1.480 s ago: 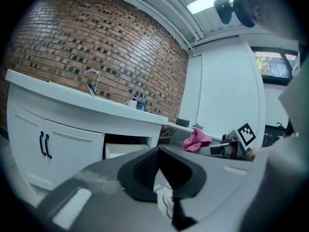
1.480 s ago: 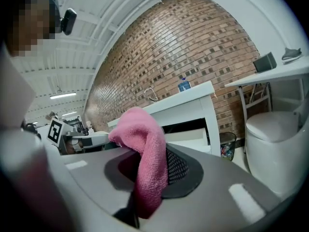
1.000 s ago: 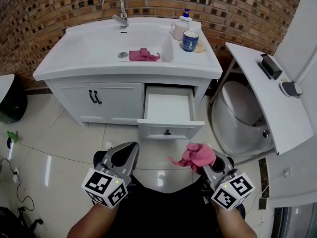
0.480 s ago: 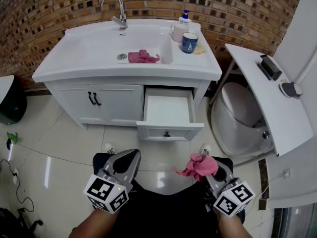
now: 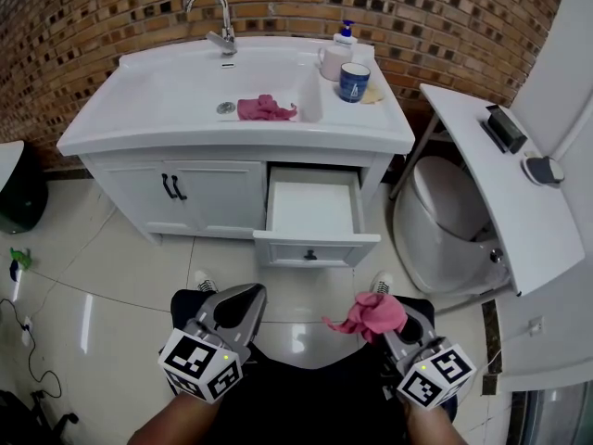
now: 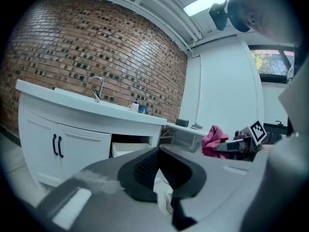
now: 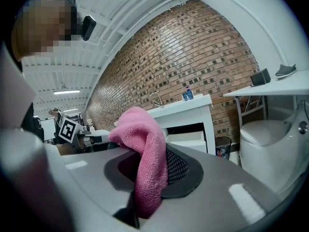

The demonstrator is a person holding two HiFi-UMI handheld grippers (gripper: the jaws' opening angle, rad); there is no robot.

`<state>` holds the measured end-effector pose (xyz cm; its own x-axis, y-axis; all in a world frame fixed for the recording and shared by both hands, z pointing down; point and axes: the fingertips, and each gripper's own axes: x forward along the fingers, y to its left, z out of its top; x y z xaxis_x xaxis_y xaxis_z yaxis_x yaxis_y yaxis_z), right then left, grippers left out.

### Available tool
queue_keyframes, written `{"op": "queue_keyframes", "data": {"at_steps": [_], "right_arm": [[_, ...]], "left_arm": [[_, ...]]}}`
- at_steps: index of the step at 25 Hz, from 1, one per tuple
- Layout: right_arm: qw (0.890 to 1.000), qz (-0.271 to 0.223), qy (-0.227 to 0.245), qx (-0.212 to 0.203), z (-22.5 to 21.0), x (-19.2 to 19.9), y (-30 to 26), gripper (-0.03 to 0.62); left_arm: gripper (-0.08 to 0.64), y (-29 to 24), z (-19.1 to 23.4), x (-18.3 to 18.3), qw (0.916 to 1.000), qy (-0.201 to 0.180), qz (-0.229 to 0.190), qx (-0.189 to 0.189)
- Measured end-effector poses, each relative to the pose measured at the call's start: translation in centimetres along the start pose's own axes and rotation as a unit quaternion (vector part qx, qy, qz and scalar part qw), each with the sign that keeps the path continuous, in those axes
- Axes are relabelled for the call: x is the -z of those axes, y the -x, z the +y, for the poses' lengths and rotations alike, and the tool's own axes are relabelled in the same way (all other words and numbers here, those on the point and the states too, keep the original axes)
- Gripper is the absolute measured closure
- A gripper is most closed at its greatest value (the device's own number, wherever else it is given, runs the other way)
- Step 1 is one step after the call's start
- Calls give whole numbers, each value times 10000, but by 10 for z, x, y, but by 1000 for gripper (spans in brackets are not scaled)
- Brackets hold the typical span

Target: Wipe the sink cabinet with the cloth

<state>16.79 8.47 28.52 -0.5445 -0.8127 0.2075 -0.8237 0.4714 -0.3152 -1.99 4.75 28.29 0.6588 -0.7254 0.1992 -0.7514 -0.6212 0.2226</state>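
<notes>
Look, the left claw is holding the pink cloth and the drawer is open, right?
No. The right claw holds the pink cloth, as the right gripper view shows; the left claw holds nothing. The drawer is open.

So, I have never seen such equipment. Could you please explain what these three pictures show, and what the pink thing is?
There is no robot here. A person holds hand tongs, one in each hand, and each carries a cube with square markers. The head view comes from a camera on the person's head, looking down. The other two views come from cameras riding on the tongs. The right tongs are shut on a pink cloth. The left tongs hold nothing, and their tips are together. Ahead stands a white sink cabinet with one drawer pulled open. A second pink cloth lies in the basin. A blue cup, a mug and a soap bottle stand on the countertop to the right.
</notes>
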Motion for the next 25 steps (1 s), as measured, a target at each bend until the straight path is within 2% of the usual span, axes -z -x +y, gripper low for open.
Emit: {"op": "queue_keyframes", "data": {"at_steps": [25], "right_arm": [[10000, -31, 41, 72, -3, -2, 1, 512]], "left_arm": [[554, -5, -1, -4, 10000, -4, -36, 55]]}}
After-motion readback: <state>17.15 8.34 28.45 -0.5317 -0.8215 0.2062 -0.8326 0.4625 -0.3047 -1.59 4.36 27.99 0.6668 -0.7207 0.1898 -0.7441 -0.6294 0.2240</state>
